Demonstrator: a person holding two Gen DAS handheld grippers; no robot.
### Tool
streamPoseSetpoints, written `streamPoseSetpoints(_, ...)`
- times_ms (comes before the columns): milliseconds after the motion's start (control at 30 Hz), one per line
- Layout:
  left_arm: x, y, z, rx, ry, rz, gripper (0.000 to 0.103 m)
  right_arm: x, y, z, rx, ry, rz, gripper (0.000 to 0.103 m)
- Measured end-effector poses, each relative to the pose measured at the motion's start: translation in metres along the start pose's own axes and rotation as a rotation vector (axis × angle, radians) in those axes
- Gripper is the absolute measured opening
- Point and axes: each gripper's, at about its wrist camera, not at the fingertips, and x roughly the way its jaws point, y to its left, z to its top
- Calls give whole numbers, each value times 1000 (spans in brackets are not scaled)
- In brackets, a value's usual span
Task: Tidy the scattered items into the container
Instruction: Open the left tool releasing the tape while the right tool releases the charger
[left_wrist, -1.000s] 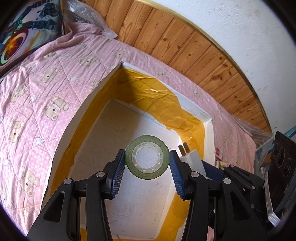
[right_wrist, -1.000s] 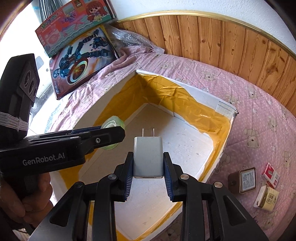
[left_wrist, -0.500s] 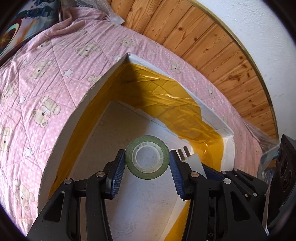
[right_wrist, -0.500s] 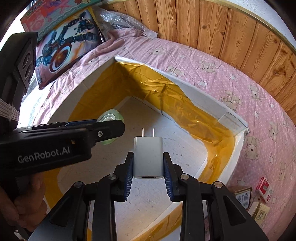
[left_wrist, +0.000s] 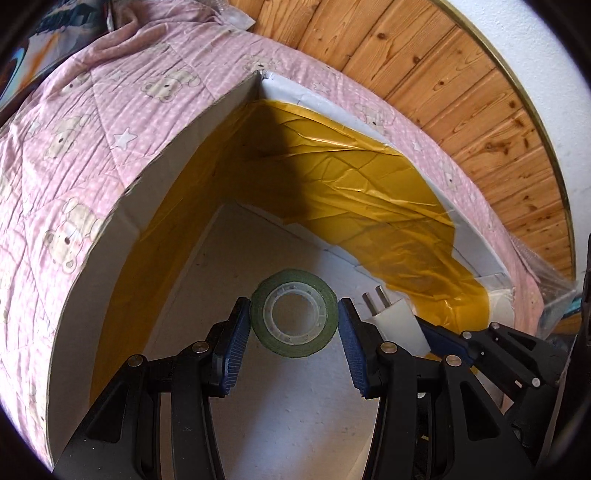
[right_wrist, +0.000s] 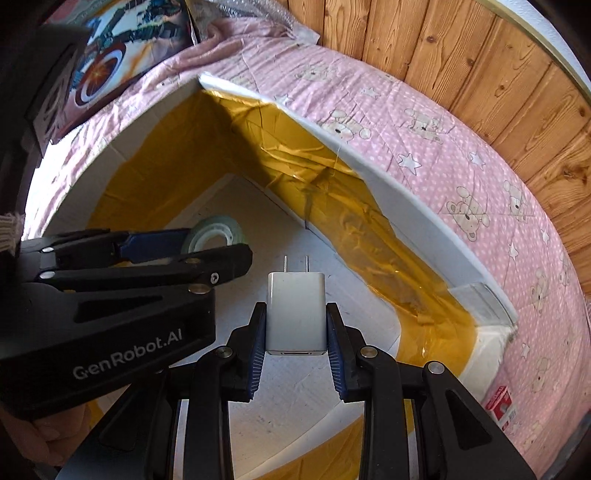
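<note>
My left gripper (left_wrist: 294, 319) is shut on a green roll of tape (left_wrist: 294, 314) and holds it inside the white box (left_wrist: 110, 229), above its floor. The box has yellow tape lining its walls. My right gripper (right_wrist: 296, 325) is shut on a white plug charger (right_wrist: 296, 312), prongs pointing forward, also inside the box (right_wrist: 424, 218). The two grippers are side by side: the charger (left_wrist: 397, 323) shows right of the tape in the left wrist view, and the left gripper (right_wrist: 207, 254) with the tape roll (right_wrist: 212, 234) shows at left in the right wrist view.
The box sits on a pink bear-print quilt (right_wrist: 461, 155). A wooden plank wall (left_wrist: 424, 74) runs behind it. A toy box with a shield picture (right_wrist: 122, 62) lies at far left. A small red and white carton (right_wrist: 500, 404) lies on the quilt right of the box.
Both grippers have moved forward and down, deeper into the box, each still holding its item. The small items on the quilt at right have mostly slid out of view.
</note>
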Motion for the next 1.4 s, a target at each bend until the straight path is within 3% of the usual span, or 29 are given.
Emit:
streamPoseSetpoints(400, 13, 4, 6, 21, 26, 23, 51, -10, -3, -5, 34, -6, 0, 34)
streamPoseSetpoints(767, -23, 4, -17, 65, -11, 59, 51, -43, 18, -38, 51, -51, 61, 34)
streamPoseSetpoints(1400, -90, -21, -83, 177, -65, 102, 51, -78, 41, -83, 37, -138, 78, 35)
